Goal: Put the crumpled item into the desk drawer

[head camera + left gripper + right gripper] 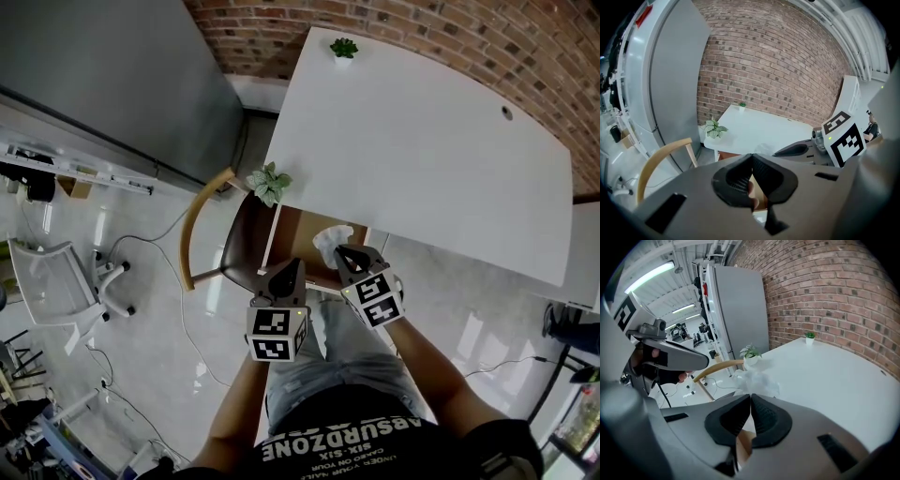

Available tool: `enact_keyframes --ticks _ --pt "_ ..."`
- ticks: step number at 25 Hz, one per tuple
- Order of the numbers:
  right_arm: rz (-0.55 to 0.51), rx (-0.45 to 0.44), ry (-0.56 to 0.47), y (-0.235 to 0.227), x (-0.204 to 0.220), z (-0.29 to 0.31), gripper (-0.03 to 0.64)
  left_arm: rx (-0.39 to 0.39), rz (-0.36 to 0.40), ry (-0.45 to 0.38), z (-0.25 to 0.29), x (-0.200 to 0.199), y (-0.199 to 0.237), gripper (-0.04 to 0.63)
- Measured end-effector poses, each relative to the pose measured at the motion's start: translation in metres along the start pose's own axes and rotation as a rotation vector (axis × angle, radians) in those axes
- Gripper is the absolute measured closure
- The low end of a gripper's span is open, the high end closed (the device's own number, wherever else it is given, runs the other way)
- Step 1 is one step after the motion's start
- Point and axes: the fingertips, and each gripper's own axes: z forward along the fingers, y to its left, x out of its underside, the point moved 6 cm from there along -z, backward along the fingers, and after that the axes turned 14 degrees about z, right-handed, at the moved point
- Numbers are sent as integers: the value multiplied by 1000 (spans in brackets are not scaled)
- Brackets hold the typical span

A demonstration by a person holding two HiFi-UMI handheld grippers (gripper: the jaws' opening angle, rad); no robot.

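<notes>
The right gripper (pixel 351 255) pinches the crinkly white crumpled item (pixel 332 242) at its 12 o'clock, over the brown drawer (pixel 302 232). The left gripper (pixel 288 271) is clenched, empty.

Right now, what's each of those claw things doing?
Left gripper: shut, empty.
Right gripper: shut on the crumpled item.

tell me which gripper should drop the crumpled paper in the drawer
Right. The right gripper holds the crumpled paper over the open drawer; the left gripper is shut on nothing.
</notes>
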Motion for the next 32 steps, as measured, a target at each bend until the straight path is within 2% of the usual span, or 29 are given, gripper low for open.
enact_keyframes --ticks 32 --pt "20 21 92 -12 26 36 615 10 -2 63 16 19 5 591"
